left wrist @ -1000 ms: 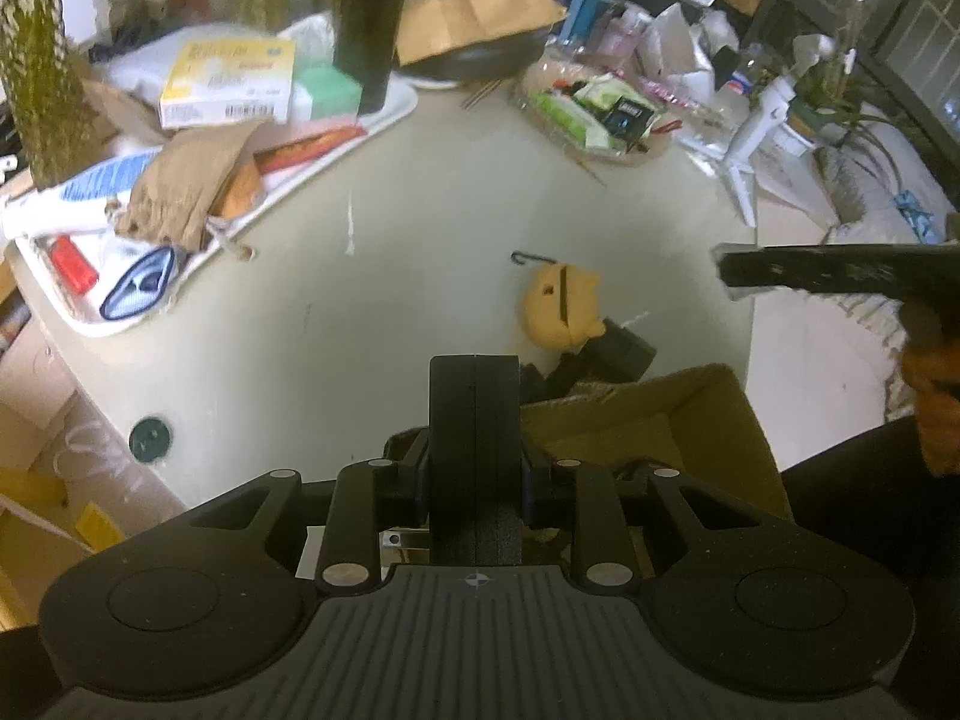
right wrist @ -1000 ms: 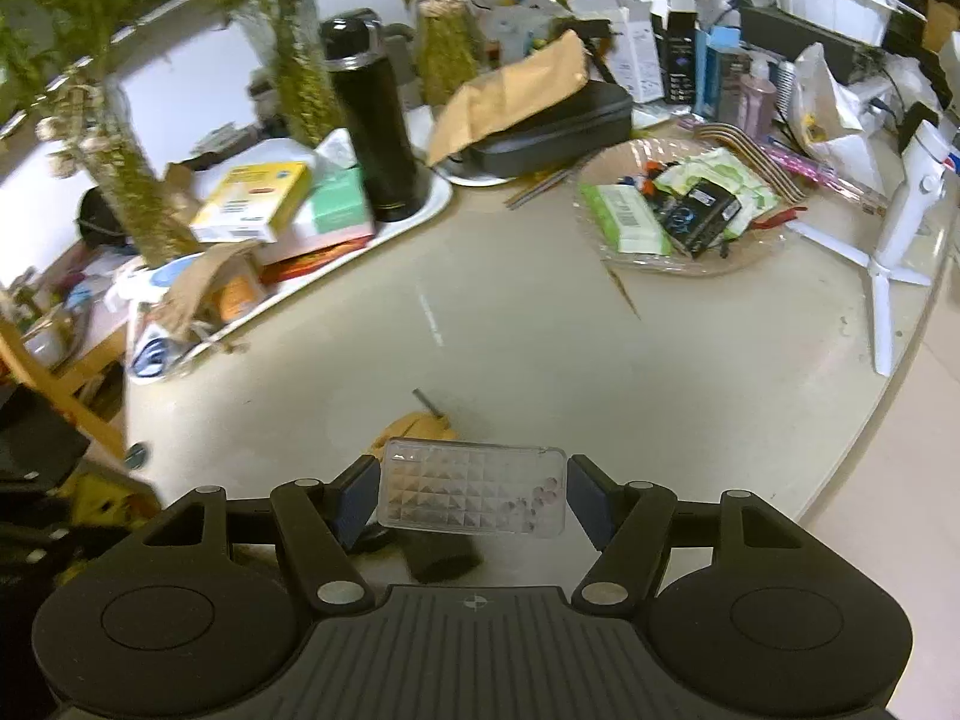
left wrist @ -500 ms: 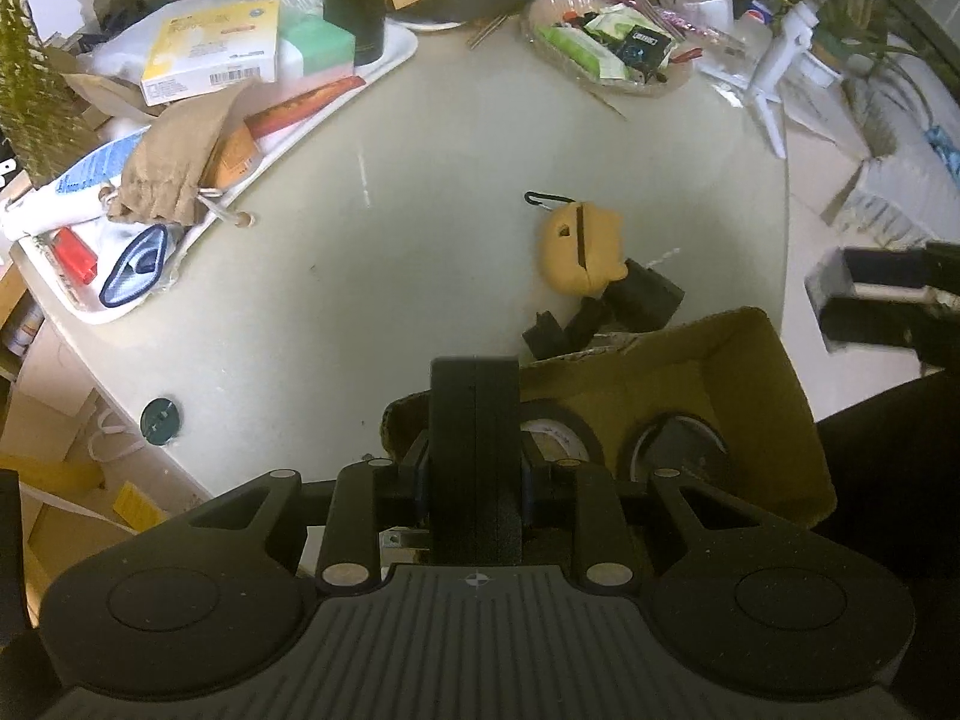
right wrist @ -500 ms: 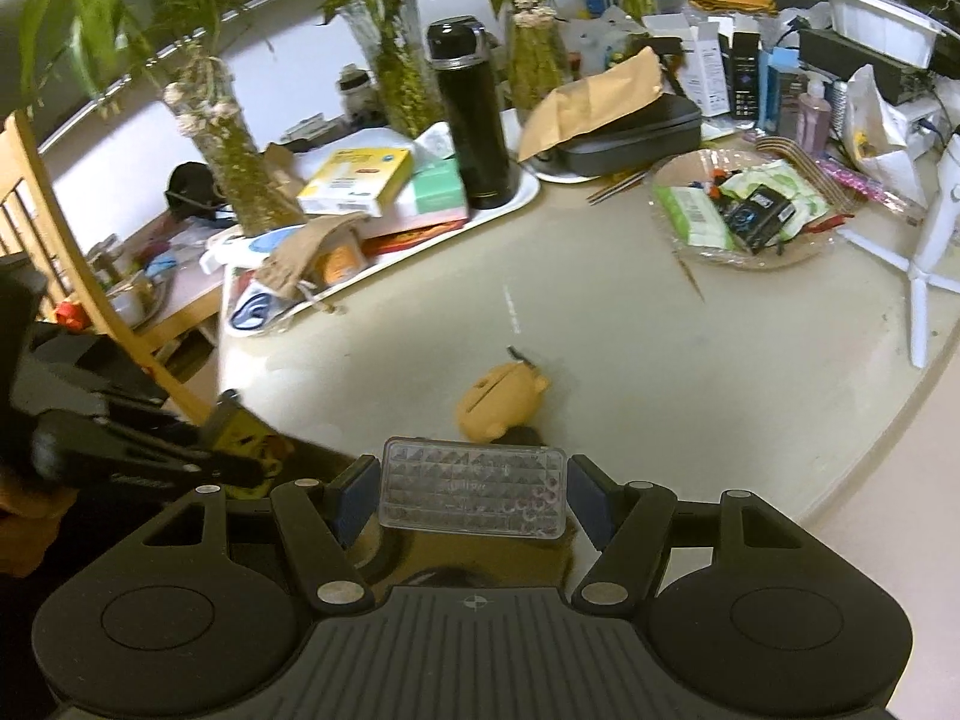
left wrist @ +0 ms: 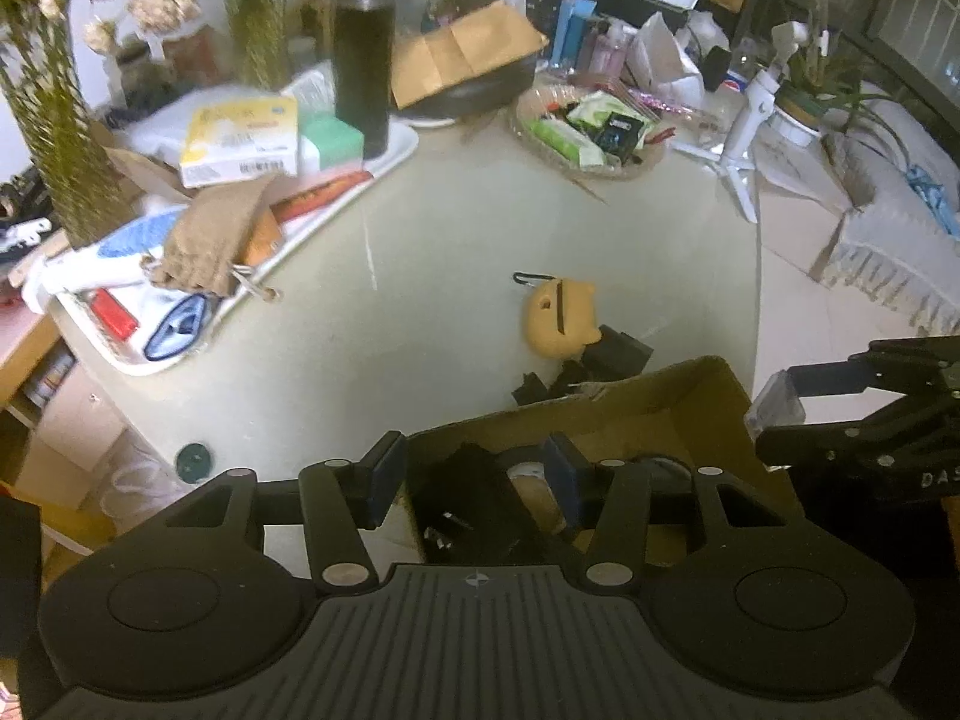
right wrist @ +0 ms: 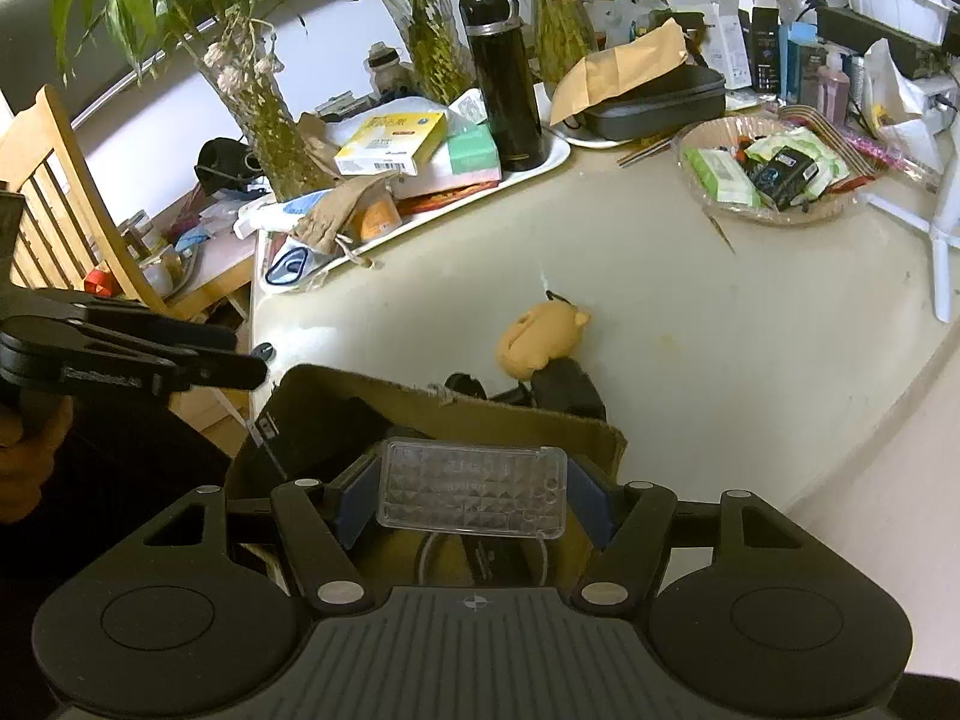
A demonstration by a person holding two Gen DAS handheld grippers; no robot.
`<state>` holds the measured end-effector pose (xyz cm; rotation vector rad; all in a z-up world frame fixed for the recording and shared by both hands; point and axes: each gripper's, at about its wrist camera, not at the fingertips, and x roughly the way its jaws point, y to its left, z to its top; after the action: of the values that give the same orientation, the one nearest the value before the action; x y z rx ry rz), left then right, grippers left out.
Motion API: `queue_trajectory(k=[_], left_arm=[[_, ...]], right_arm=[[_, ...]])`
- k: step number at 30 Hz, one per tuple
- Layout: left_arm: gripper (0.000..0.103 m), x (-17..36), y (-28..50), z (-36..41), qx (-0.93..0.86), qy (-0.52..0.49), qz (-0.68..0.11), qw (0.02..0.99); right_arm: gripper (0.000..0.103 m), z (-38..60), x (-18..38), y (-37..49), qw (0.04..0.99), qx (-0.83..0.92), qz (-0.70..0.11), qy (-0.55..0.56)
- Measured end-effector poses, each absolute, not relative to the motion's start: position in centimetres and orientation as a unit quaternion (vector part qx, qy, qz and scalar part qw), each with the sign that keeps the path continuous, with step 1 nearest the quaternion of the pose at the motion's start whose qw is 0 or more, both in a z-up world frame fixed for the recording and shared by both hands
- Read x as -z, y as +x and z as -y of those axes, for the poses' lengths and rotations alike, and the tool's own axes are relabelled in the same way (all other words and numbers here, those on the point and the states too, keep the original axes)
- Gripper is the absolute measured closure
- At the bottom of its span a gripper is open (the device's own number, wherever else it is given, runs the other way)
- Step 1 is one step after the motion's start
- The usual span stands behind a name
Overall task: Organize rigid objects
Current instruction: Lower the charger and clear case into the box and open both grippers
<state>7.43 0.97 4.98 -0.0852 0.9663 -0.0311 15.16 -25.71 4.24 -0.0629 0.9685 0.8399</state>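
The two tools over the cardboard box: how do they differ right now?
The right tool grips a clear studded case; the left tool holds nothing. The right tool's jaws press on the case; the left tool's are opening. Both hover over the cardboard box.

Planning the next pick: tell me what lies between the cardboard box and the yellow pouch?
Small black objects sit between cardboard box and yellow pouch, shown in both wrist views.

Dim indoor light, fisheye-warped edges, slight blur.

Table middle [left wrist: 456, 252] bare — clutter tray [left wrist: 384, 162], bowl [left wrist: 540, 147] behind.
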Motion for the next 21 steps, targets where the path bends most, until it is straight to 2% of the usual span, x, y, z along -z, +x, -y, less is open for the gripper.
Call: queue_trajectory(k=[18,19,21], left_arm=[[0.053,-4.3,2.5,-0.7,0.004,-0.009,-0.416,0.909],[0.052,-4.3,2.4,-0.7,0.004,-0.009,-0.413,0.911],[0.051,-4.3,2.1,-0.8,0.002,-0.010,-0.408,0.913]], right_arm=[[0.032,23.3,-3.6,15.9,0.800,-0.389,-0.456,-0.028],[0.031,23.2,-3.6,16.1,0.799,-0.390,-0.457,-0.020],[0.022,23.3,-3.6,16.6,0.799,-0.389,-0.459,0.001]])
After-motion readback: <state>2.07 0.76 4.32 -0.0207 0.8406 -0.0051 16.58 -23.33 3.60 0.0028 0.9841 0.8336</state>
